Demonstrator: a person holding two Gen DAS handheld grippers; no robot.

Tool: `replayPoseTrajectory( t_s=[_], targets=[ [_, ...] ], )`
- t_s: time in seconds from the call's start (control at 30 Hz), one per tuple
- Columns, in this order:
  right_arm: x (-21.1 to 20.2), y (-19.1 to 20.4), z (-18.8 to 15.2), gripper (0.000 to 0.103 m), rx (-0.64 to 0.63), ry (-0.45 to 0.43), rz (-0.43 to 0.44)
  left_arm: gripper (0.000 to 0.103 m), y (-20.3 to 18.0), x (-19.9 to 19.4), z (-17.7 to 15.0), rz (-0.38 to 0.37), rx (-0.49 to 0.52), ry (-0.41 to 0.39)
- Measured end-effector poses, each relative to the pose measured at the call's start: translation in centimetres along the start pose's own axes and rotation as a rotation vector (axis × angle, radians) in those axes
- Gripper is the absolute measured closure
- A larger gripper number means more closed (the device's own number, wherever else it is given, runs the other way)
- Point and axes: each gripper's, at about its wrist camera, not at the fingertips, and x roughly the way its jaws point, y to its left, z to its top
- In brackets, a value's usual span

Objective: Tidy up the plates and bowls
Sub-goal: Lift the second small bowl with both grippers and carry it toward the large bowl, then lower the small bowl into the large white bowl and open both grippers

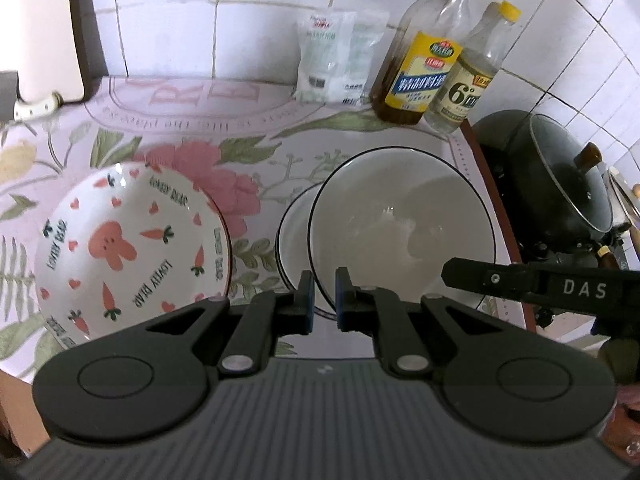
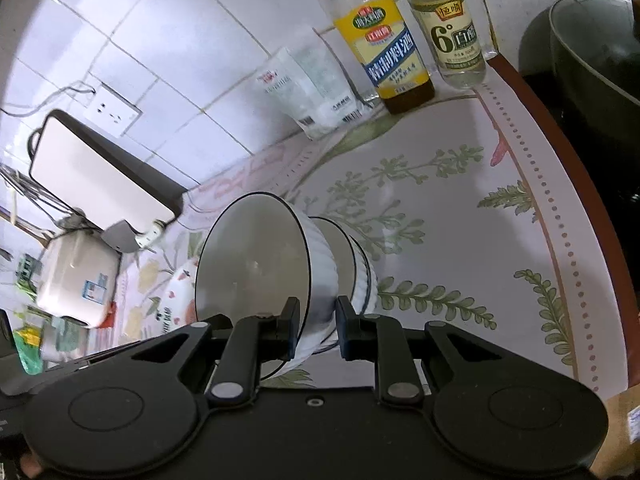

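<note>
My right tongs (image 2: pixel 318 330) are clamped on the rim of a white ribbed ceramic bowl with a thin dark edge line (image 2: pixel 260 264), one finger inside and one outside, and the bowl hangs tipped on its side above the bench (image 2: pixel 460 208). A second white ribbed bowl (image 2: pixel 360 268) sits just behind it, though I cannot tell whether the two touch.

My left tongs (image 1: pixel 325 300) are closed down to a narrow gap, pads near the held bowl's rim (whether they pinch it I cannot tell).

To the left, a white deep plate printed with a pink bear, carrots and hearts (image 1: pixel 128 248) rests on the floral pink plastic cloth covering the bench.

Against the white tiled wall (image 1: pixel 256 16) stand a tall clear bottle with a yellow label (image 1: pixel 424 60), a smaller clear bottle with a yellow cap (image 1: pixel 468 76) and a clear plastic pouch (image 1: pixel 324 60).

Off the bench's right edge sits a dark pot with a glass lid (image 1: pixel 560 184).
</note>
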Motion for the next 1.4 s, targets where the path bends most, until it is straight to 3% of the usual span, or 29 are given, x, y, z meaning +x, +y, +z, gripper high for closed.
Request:
replayPoseTrajectory(
  t_s=[0.33, 0.7, 1.0, 1.17, 1.4],
  targets=[
    [1.4, 1.2, 0.2, 0.079, -0.074, 0.002, -0.067, 0.095, 0.7, 1.9, 0.2, 0.002, -0.015, 0.026],
    [3.0, 3.8, 0.1, 0.079, -0.255, -0.020, -0.185, 0.093, 2.2, 3.9, 0.4, -0.018, -0.069, 0.095],
    [4.2, 4.7, -0.5, 0.079, -0.364, -0.030, -0.257, 0.093, 2.4, 4.1, 0.6, -0.022, -0.075, 0.093],
    [4.7, 5.8, -1.6, 0.072, -0.502, -0.060, -0.317, 0.091, 2.8, 3.9, 0.4, -0.044, -0.096, 0.080],
    [2.2, 5.2, -2.3, 0.072, -0.452, -0.127, -0.247, 0.086, 3.2, 2.5, -0.8, -0.093, -0.097, 0.018]
  ],
)
